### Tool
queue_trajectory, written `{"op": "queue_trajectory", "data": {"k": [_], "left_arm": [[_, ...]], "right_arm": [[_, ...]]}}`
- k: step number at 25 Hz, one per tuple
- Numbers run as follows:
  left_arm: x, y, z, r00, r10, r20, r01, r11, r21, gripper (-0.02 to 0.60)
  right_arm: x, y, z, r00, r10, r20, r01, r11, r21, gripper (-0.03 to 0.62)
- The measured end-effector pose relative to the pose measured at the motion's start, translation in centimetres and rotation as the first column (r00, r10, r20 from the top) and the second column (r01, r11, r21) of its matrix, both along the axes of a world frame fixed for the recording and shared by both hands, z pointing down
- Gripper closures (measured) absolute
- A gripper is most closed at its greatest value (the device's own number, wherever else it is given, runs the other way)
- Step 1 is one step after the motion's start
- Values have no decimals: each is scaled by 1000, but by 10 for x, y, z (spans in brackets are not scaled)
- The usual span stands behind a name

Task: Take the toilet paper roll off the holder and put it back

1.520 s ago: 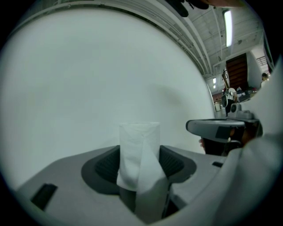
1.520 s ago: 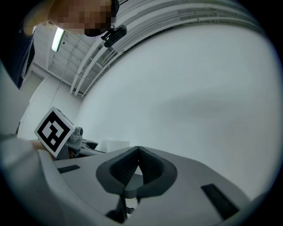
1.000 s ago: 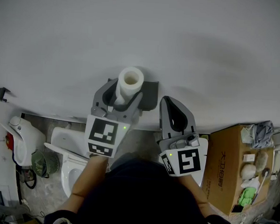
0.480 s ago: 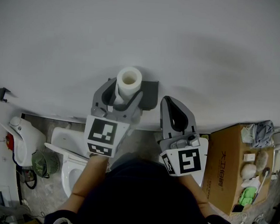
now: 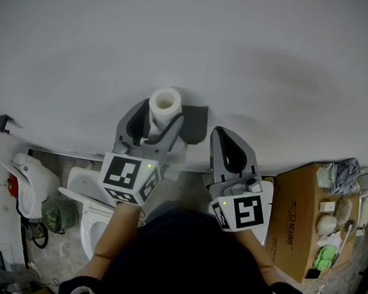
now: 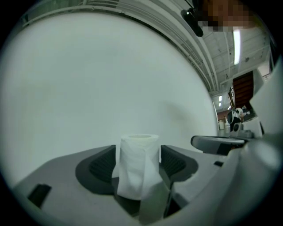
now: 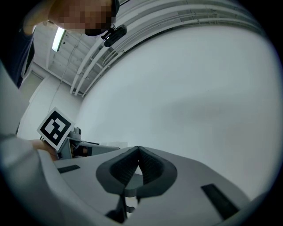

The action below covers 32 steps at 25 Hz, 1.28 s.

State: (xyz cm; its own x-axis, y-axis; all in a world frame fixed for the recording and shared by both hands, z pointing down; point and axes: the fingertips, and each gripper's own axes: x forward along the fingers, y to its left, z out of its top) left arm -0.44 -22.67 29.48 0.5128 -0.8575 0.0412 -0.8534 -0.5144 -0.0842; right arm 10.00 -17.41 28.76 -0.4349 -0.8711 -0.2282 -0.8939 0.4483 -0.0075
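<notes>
Since a second ago the left gripper [image 5: 155, 124] has rolled to its left, its marker cube tipping that way, and the toilet paper roll [image 5: 164, 103] has slid slightly left with it. Its jaws have just been opening. The roll stands upright between them, core hole facing up, and the pads look just clear of the paper on both sides, so the claw is open around it, not squeezing it. The roll sits close to the wall [image 5: 239, 53], just beside the dark holder [image 5: 196, 122]. Whether it is fully seated on the holder is hidden by the jaws. The right gripper [image 7: 138, 154] hangs to the side, its jaws closed together and empty.

The main risk is that the roll is not properly on the holder. With the grip let go it could tip or drop. A loose sheet hangs down the near side of the roll, so a pad may catch it when pulling back and unwind the paper or drag the roll off
</notes>
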Motion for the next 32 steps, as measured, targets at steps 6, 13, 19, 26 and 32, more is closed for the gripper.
{"op": "queue_trajectory", "data": {"k": [6,13,19,26,32], "left_arm": [[-10,8,-9,991,18,-135,-18,1000,8,281],[-24,23,-23,969,59,-241,-52,998,32,282],[-32,39,-32,965,96,-245,-80,994,74,337],[-58,49,-36,965,65,-255,-41,994,98,580],[-81,55,-35,986,-2,-164,22,992,121,580]], "right_arm": [[1,2,-1,1000,2,1,-2,1000,2,577],[-6,4,0,1000,-4,0,4,1000,9,579],[-14,9,-3,1000,-5,-5,5,1000,19,579],[-21,14,-5,1000,22,-14,-22,999,30,579],[-37,20,-11,998,52,-39,-51,998,30,579]]}}
